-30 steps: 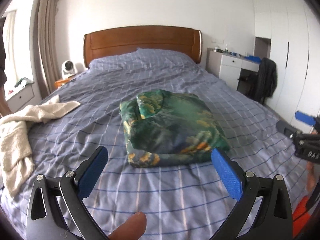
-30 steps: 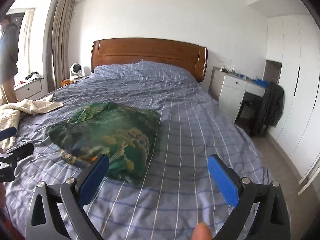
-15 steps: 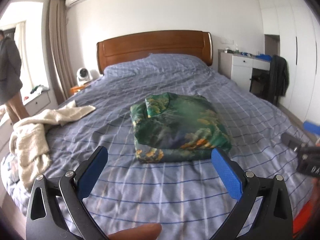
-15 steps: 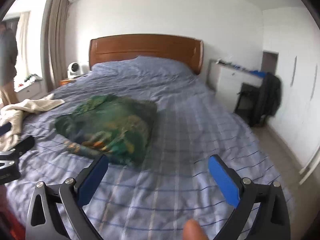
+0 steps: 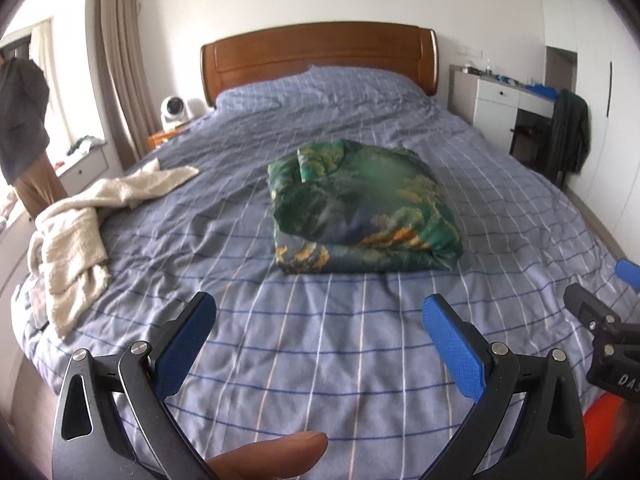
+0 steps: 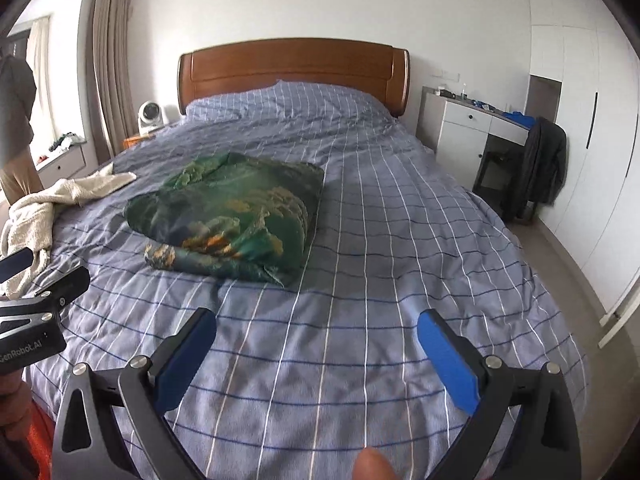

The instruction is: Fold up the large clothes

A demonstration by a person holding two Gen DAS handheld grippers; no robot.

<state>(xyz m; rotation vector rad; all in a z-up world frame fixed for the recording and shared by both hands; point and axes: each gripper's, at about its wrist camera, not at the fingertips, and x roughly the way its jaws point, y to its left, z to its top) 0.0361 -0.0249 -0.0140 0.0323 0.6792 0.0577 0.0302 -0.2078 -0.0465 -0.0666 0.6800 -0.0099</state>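
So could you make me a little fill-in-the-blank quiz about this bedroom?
1. The folded green patterned garment lies on the blue checked ____.
2. Both the left gripper and the right gripper are ____.
3. The rumpled cream towel lies to the garment's ____.
4. The wooden headboard is ____ in colour.

Missing: bed; open; left; brown

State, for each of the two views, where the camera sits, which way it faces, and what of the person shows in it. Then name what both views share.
Left wrist: on the left gripper, facing up the bed toward the headboard; open blue fingers, a fingertip, right gripper at right.
Right wrist: on the right gripper, facing likewise; left gripper at left.
Shared: folded green garment, cream towel, a bystander.
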